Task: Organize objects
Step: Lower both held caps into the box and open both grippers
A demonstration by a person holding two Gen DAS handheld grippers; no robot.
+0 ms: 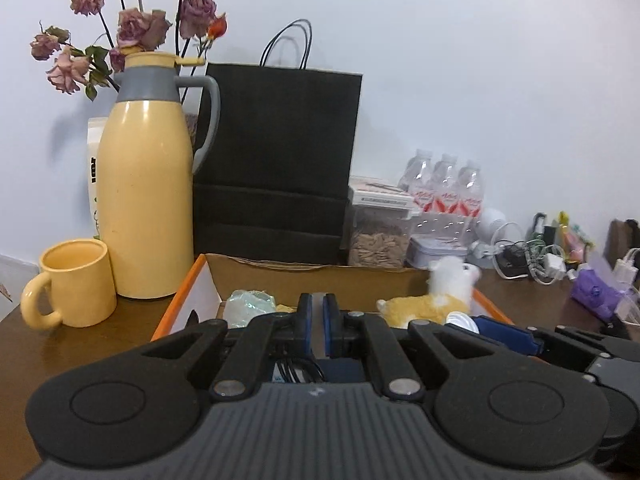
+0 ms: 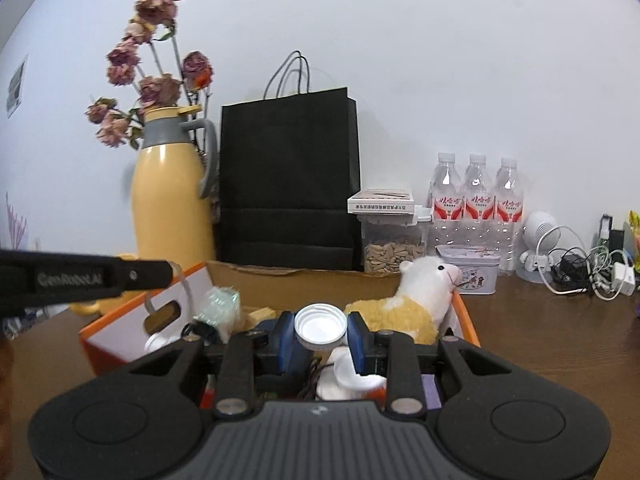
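Mug point(image 1: 70, 284), yellow, sits lower left of the left wrist view, just beside the yellow thermos point(image 1: 146, 184); dried roses point(image 1: 132, 28) stand behind it, upper left. Black paper bag point(image 1: 276, 152) is centre frame, behind the orange-edged cardboard box point(image 1: 180, 300). Left gripper point(image 1: 318, 320) sits low centre over the box, blue pads nearly together with only a thin gap, nothing between them. Plush alpaca point(image 1: 436, 300) lies in the box right of centre. Right wrist view: the other tool's black body crosses the left edge. Right gripper point(image 2: 321, 338) at centre is part open, pads pressed on both sides of a white jar lid point(image 2: 320, 326), held above the box point(image 2: 116, 332) interior. Alpaca point(image 2: 408, 304) leans on the box's right wall. Right of frame: three water bottles point(image 2: 476, 208), seed container point(image 2: 392, 240), tin point(image 2: 468, 272), tangled cables point(image 2: 580, 268).
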